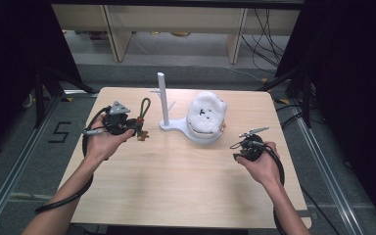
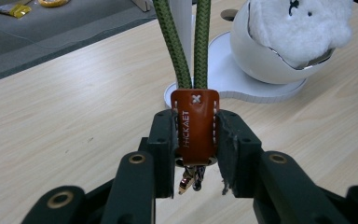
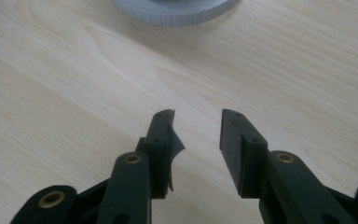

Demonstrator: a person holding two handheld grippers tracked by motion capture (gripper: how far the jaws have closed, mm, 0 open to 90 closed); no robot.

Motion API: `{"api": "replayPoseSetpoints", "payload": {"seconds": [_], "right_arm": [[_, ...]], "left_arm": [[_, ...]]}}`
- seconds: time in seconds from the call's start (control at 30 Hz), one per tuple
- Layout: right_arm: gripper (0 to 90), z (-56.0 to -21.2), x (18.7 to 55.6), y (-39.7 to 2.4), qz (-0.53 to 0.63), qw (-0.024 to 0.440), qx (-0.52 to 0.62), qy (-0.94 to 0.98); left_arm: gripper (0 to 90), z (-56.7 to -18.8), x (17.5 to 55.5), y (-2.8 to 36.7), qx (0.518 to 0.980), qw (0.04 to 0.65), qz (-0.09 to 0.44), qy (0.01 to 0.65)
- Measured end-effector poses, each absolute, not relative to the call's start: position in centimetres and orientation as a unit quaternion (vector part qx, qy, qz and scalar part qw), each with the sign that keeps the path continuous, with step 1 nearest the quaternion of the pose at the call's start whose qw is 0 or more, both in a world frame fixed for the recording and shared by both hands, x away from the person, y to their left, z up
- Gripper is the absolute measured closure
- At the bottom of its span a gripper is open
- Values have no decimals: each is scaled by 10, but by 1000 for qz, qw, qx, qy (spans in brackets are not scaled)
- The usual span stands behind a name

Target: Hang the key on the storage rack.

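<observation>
The left tongs [image 2: 196, 133] are clamped on the brown leather tab [image 2: 195, 126] of a keychain, whose green cord loop [image 1: 144, 108] rises above them — held over the desk [image 1: 176, 186] near its left edge, toward the far side. The right tongs [image 3: 196, 135] stand apart with nothing between them, just above bare wood near the right edge. Between the two hands, toward the far edge, a white stand [image 1: 164, 105] rises from a base that also carries a bowl with a fluffy white toy [image 1: 205, 111].

The left gripper [image 2: 196, 135] has its jaws clamped on a brown leather tag [image 2: 195, 123] with green cord [image 2: 186, 42] rising from it.
</observation>
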State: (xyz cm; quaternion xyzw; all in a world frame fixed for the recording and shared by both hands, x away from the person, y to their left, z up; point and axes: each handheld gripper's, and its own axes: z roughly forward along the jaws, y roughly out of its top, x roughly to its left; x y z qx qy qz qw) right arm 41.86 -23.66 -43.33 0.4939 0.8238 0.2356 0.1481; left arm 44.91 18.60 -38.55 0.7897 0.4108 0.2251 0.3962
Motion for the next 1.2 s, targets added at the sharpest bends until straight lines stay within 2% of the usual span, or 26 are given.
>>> {"api": "replayPoseSetpoints", "payload": {"seconds": [0.7, 1.2], "right_arm": [[652, -433, 418, -237, 239, 149, 492, 824], [650, -433, 417, -236, 238, 145, 502, 819]], "left_arm": [[677, -383, 464, 181, 762, 436, 245, 410], [676, -385, 479, 177, 764, 433, 241, 413]]}}
